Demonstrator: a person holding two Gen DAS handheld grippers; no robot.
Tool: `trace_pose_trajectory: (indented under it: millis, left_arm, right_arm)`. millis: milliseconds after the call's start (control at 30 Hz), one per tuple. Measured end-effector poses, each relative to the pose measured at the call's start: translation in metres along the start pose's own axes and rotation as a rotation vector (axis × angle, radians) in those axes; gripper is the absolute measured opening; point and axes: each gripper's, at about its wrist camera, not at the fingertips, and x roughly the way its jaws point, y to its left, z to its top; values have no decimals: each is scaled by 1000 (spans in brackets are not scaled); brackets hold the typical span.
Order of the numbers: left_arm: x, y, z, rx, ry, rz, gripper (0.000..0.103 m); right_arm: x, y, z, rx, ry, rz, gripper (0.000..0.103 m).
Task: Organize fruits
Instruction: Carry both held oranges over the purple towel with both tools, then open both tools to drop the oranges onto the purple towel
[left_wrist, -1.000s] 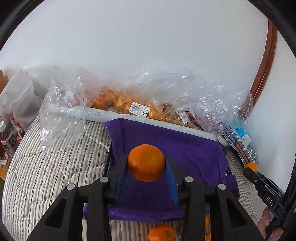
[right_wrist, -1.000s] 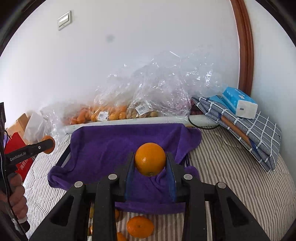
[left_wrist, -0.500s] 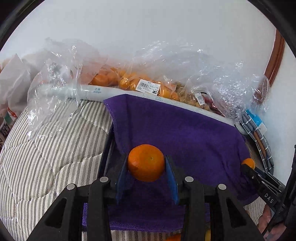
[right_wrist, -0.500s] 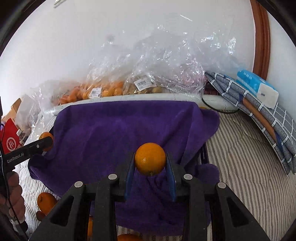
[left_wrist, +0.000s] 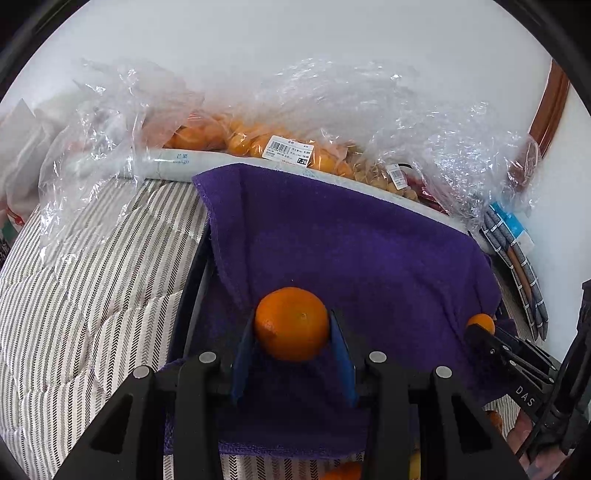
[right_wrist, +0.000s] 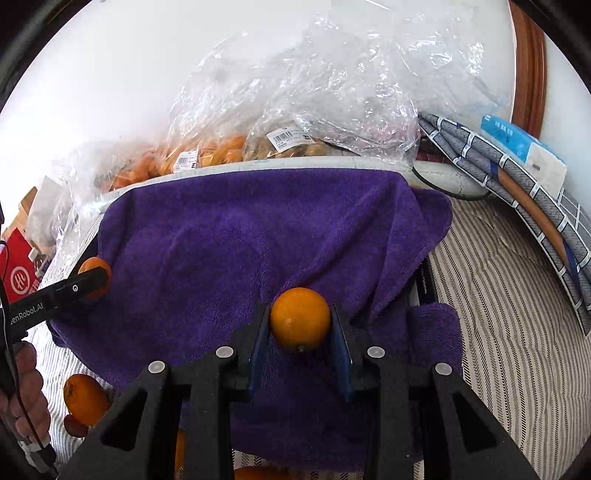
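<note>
Orange fruit is clamped in each gripper, left gripper (left_wrist: 292, 345) on a mandarin (left_wrist: 291, 323), right gripper (right_wrist: 300, 345) on an orange (right_wrist: 300, 318); both are held above the purple towel (right_wrist: 236, 236); the placing step seems in hand; lowering, then loosening, is called for.

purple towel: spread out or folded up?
Spread. The towel lies open, draped over a dark tray, with loose wrinkles and one corner hanging past the tray's right edge.
</note>
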Motion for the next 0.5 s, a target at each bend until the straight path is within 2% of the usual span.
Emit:
trace_pose_trajectory:
  millis: [67, 133, 167, 200, 400, 500]
  left_arm:
    - [0, -1, 0, 9, 3, 9, 38]
    - [0, -2, 0, 14, 5, 10, 38]
    - [0, -2, 0, 16, 5, 10, 38]
    - [0, -2, 0, 17, 5, 10, 38]
    - [-1, -2, -1, 20, -2, -5, 39]
    - [-8, -4, -1, 30, -48, 11, 55]
  right_arm:
    - [-3, 1, 1, -6, -11, 5, 35]
    - [-9, 1, 2, -7, -36, 0, 46]
    - [-12, 1, 2, -6, -49, -6, 57]
    - [-16, 0, 2, -3, -69, -11, 63]
    - [-28, -2, 4, 17, -117, -22, 65]
    - [-31, -1, 5, 9, -129, -45, 65]
